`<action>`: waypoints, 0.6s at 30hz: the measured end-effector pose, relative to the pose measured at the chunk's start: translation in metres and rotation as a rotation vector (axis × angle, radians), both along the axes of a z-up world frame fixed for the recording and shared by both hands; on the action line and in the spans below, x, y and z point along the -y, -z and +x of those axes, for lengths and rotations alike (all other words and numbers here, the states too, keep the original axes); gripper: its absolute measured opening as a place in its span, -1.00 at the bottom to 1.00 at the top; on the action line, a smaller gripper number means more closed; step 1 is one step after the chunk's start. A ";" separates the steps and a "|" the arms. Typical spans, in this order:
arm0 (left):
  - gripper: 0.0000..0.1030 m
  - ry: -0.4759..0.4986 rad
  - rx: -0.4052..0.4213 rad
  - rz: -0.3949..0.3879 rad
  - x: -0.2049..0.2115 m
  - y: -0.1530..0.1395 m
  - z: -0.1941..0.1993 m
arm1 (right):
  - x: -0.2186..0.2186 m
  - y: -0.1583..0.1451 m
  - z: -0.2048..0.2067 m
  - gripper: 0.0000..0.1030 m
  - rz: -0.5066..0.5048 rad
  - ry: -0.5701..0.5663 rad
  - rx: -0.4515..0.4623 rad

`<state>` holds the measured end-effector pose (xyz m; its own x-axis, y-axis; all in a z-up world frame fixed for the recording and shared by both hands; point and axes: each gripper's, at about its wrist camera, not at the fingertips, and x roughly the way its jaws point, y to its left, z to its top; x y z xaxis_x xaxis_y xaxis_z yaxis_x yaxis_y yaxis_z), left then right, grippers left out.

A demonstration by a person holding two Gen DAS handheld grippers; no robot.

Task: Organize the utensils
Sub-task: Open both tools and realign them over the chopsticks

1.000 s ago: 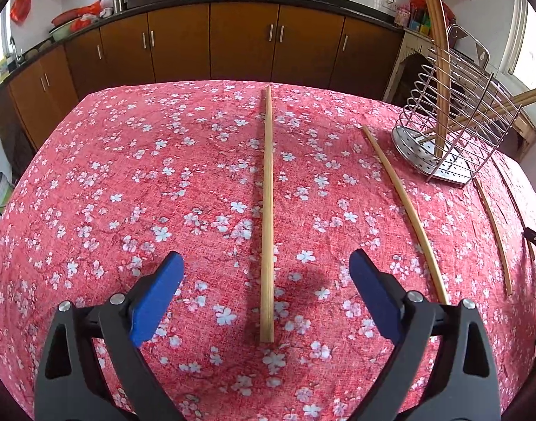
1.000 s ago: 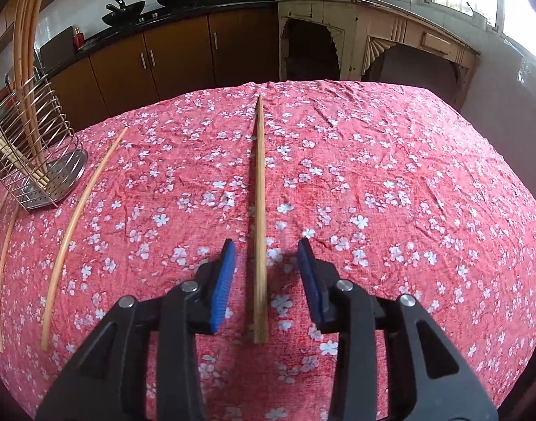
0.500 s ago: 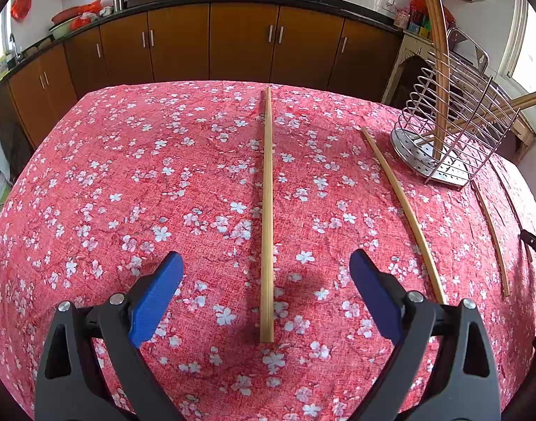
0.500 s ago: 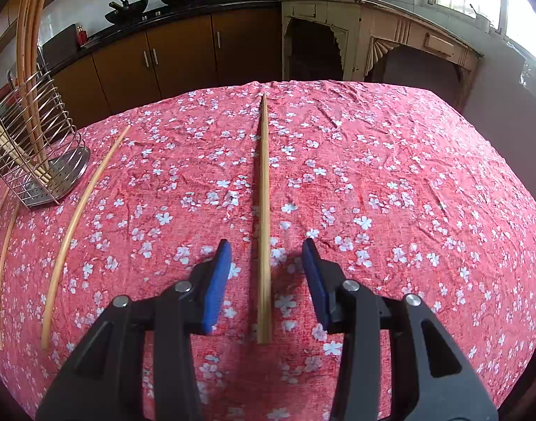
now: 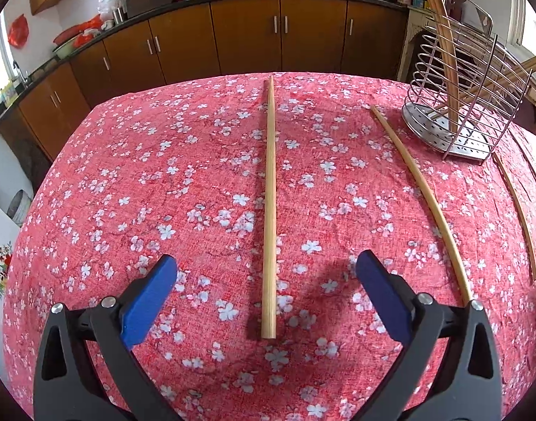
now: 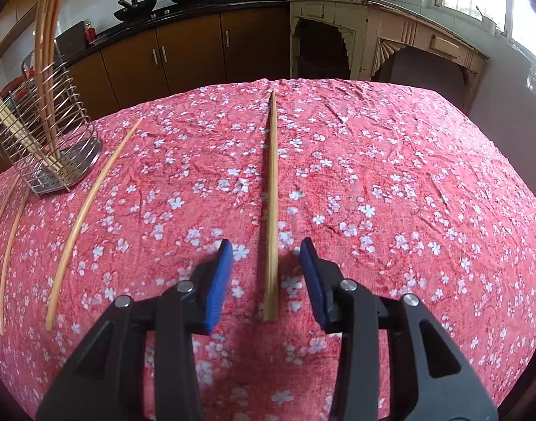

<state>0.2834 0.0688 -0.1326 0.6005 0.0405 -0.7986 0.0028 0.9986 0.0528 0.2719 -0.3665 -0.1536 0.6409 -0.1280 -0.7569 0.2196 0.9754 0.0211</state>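
A long wooden chopstick (image 5: 270,196) lies straight ahead on the red floral tablecloth, its near end between my left gripper's (image 5: 266,275) wide-open jaws. In the right wrist view another chopstick (image 6: 272,203) lies between the jaws of my right gripper (image 6: 266,258), which is open and low over the cloth, not touching the stick. A wire utensil holder (image 5: 457,105) stands at the far right with several chopsticks upright in it; it also shows in the right wrist view (image 6: 45,140) at the far left.
More chopsticks lie loose on the cloth: a pale one (image 5: 422,196) and a thin one (image 5: 517,210) near the holder, also seen in the right wrist view (image 6: 88,207). Brown kitchen cabinets (image 5: 246,38) stand beyond the table's (image 6: 425,175) far edge.
My right gripper has opened a little wider and moved slightly forward along its chopstick. My left gripper has drawn back and risen slightly.
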 end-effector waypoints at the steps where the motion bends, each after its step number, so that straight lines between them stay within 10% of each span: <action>1: 0.96 0.001 -0.006 -0.023 -0.002 0.000 -0.002 | -0.001 0.000 -0.003 -0.31 0.003 -0.005 0.001; 14: 0.92 0.022 -0.006 -0.033 0.004 -0.002 -0.015 | 0.000 -0.001 -0.012 -0.65 0.022 0.000 0.008; 18: 0.32 0.077 0.028 -0.026 0.009 -0.011 -0.024 | 0.004 -0.002 -0.011 -0.67 0.025 -0.006 0.008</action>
<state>0.2593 0.0598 -0.1221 0.6230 -0.0271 -0.7818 0.0780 0.9966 0.0277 0.2607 -0.3702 -0.1519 0.6479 -0.1048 -0.7545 0.2132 0.9758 0.0476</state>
